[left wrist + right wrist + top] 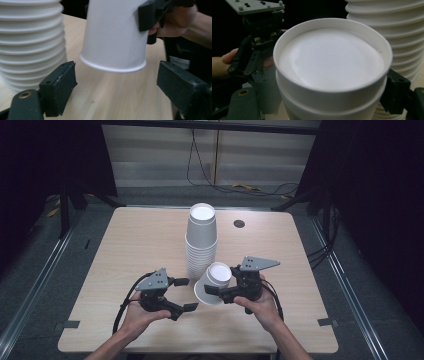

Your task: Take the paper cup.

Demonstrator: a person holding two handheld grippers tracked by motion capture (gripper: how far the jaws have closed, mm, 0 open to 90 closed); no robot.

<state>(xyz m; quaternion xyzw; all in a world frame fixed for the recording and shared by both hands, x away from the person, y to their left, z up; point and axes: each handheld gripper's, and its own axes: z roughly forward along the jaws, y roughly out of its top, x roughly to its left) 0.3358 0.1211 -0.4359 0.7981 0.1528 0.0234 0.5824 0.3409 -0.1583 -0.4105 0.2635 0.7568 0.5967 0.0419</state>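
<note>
We have one inverted paper cup (212,282) clamped in the right gripper (220,291), lifted just beside the cup stack (201,240); the left gripper (183,294), jaws wide, has yet to grasp it.

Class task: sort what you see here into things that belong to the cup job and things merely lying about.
In the job: paper cup, right gripper, left gripper, stack of paper cups.

Lying about: cables on the floor, round table grommet.
</note>
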